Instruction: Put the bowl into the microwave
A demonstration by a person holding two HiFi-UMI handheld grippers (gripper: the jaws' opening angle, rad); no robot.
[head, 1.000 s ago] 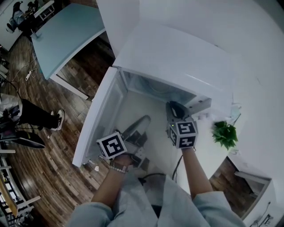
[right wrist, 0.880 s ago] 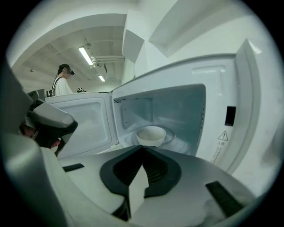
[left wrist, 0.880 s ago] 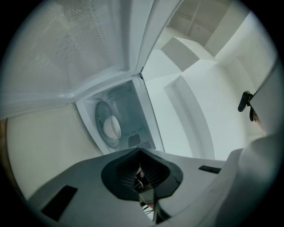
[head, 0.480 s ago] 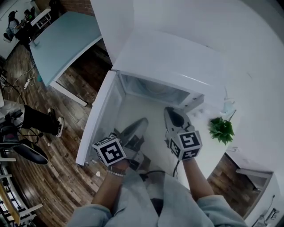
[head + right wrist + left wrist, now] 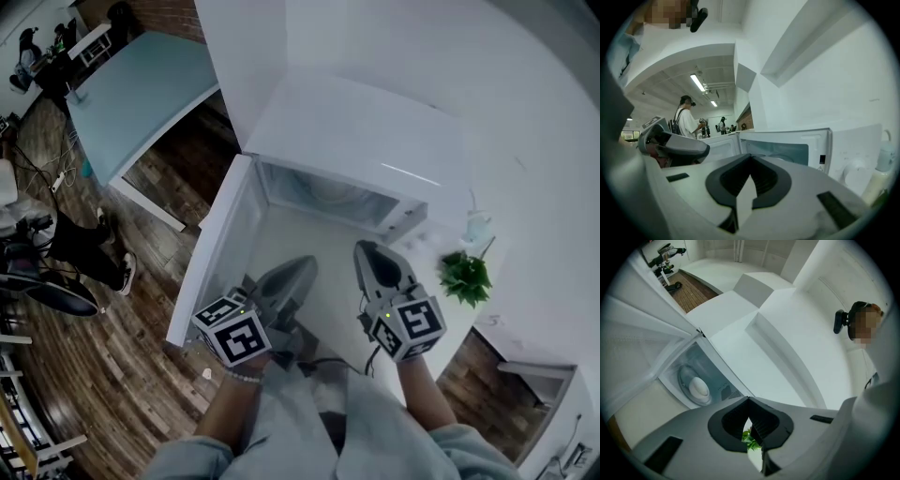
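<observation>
Closest to the camera, two sleeved forearms hold the tools side by side, just short of the appliance. The left gripper (image 5: pixel 302 267) has its jaws drawn together with nothing between them; in its own view only a sliver of green foliage shows through the small gap behind the meeting tips. The right gripper (image 5: pixel 365 249) is likewise closed and empty, and its own view shows the pads meeting over bare background. Both sit above the pale counter (image 5: pixel 319 234), clear of the opening. I judge they are kept back because there is nothing left for them to carry.

Just beyond them the door (image 5: pixel 211 267) stands swung out to the left, leaving the cavity open to reach. Inside, the left gripper view shows the bowl (image 5: pixel 698 387), white and rounded, resting on the round glass turntable (image 5: pixel 683 376), roughly at its middle. That placement would let the plate turn freely. The bowl is therefore already inside the microwave (image 5: pixel 356 122), and the task looks essentially done, with the door perhaps yet to be shut.

To the right of the microwave a small plant (image 5: pixel 466 277) and a bottle (image 5: pixel 476 227) stand near the wall, away from the door's swing. Farther off, a blue table (image 5: pixel 141 80) sits on the wooden floor.
</observation>
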